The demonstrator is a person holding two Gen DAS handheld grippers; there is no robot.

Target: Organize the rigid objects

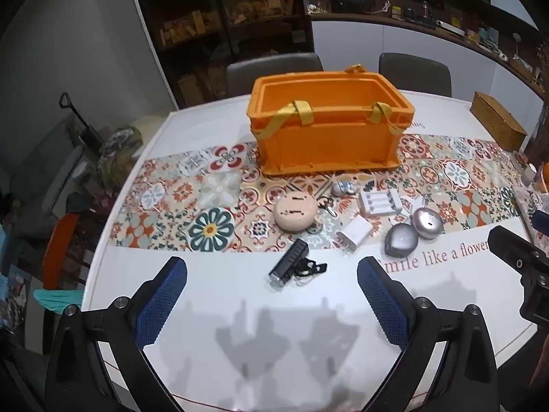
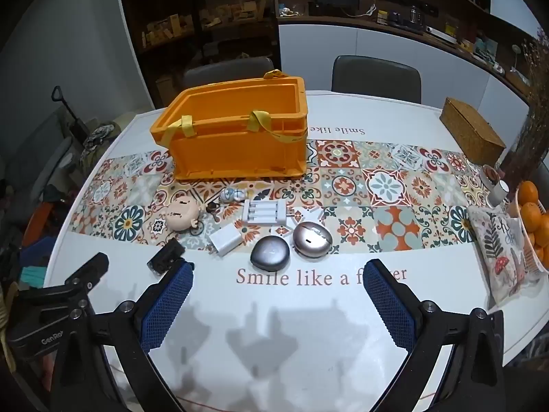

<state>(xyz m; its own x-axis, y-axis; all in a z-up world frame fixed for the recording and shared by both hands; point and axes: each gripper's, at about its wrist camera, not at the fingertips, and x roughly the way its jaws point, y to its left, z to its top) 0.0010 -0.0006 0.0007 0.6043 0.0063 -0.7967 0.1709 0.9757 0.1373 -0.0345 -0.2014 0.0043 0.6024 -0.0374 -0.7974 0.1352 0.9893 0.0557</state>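
An open orange crate (image 1: 326, 134) (image 2: 236, 147) with yellow straps stands on the patterned runner. In front of it lie a pink doll head (image 1: 294, 210) (image 2: 182, 213), a small figurine keychain (image 1: 344, 188) (image 2: 232, 193), a white battery charger (image 1: 379, 203) (image 2: 264, 213), a white plug adapter (image 1: 354, 233) (image 2: 225, 239), a dark grey case (image 1: 400, 238) (image 2: 270, 257), a silver mouse-like case (image 1: 427, 222) (image 2: 312, 240) and a black flashlight (image 1: 289, 266) (image 2: 166, 256). My left gripper (image 1: 272, 292) is open and empty, just short of the flashlight. My right gripper (image 2: 278, 292) is open and empty, short of the grey case.
A woven box (image 1: 497, 123) (image 2: 471, 135) sits at the back right of the white table (image 2: 291, 316). A bowl of oranges (image 2: 532, 219), a cup (image 2: 497, 189) and a printed cloth (image 2: 501, 250) are at the right edge. Two chairs (image 2: 375, 73) stand behind.
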